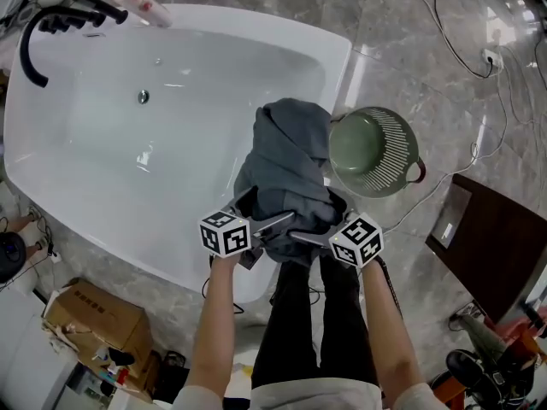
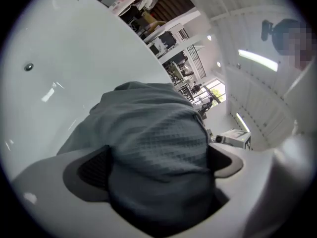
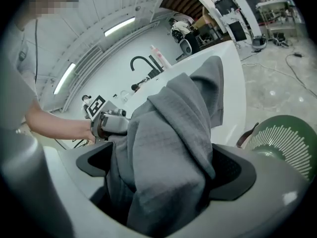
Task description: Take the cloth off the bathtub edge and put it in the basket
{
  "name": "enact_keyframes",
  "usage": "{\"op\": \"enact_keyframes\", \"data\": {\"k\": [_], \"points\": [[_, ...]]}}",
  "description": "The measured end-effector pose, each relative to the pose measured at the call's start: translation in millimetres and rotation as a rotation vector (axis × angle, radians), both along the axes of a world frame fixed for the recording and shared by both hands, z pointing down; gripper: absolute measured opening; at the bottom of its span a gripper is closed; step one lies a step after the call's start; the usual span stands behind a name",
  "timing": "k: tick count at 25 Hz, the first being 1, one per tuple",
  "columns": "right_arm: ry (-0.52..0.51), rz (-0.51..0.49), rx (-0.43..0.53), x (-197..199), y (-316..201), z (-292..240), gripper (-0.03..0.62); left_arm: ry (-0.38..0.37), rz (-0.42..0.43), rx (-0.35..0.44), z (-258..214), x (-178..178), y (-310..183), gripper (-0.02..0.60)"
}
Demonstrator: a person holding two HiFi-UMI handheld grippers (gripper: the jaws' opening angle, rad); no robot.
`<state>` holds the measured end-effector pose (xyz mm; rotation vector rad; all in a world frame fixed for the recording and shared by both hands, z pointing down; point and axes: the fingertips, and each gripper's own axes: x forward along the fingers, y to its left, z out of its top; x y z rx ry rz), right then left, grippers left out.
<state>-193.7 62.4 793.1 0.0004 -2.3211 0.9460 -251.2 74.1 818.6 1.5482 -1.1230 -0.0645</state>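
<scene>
**A:** Where is the cloth (image 1: pixel 286 156) lying?

**B:** It is a grey heap draped over the bathtub (image 1: pixel 338 58) edge, right of centre in the head view. Part of it hangs into the tub and part falls down the outer wall. The green basket (image 1: pixel 389 139) stands on the floor just right of it, close against the tub's side.

**A:** Why do both grippers come in from the bottom of the frame?

**B:** The person stands at the near end of the tub, so the folds nearest them are the easiest to reach. My guess is that two grips on the bundle, one each side, keep it from trailing when it is lifted.

**A:** How do the jaws of the left gripper (image 2: pixel 158 165) stand?

**B:** They are spread wide. In its own view the cloth bulges up through the gap between them, and both dark pads show bare at either side. It straddles the cloth and has no hold on it.

**A:** And the right gripper (image 3: pixel 166 166)?

**B:** It is the same. The jaws are spread wide with a thick fold standing between them, and neither pad is pinching it. The basket shows at the right edge of that view, so the carry looks short.
</scene>
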Motion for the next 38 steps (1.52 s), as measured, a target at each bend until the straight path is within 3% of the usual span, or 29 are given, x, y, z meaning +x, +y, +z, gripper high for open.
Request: {"op": "enact_keyframes", "data": {"k": [5,10,14,20,25,30,38], "points": [[-0.072,-0.001,-0.089,-10,4,4,0.572,0.091,0.010,0.023,1,7,-7,0.638],[-0.122,0.011,-0.134,-23,15,3,0.569,0.102,0.026,0.021,-1,10,-7,0.632],[-0.161,0.057,-0.117,-18,17,-5,0.489,0.060,0.019,0.036,-11,12,-8,0.531],[-0.145,0.080,-0.052,-10,22,-15,0.351,-0.022,-0.013,0.024,-22,14,-5,0.420],[-0.146,0.062,0.054,-5,19,-33,0.273,-0.084,-0.008,0.012,-44,18,-4,0.314],[-0.195,0.061,0.115,-1,18,-63,0.259,-0.042,-0.041,0.060,-78,27,-7,0.247],[-0.220,0.078,0.235,29,-5,-100,0.259,-0.062,-0.014,0.145,-113,57,-28,0.247]]}}
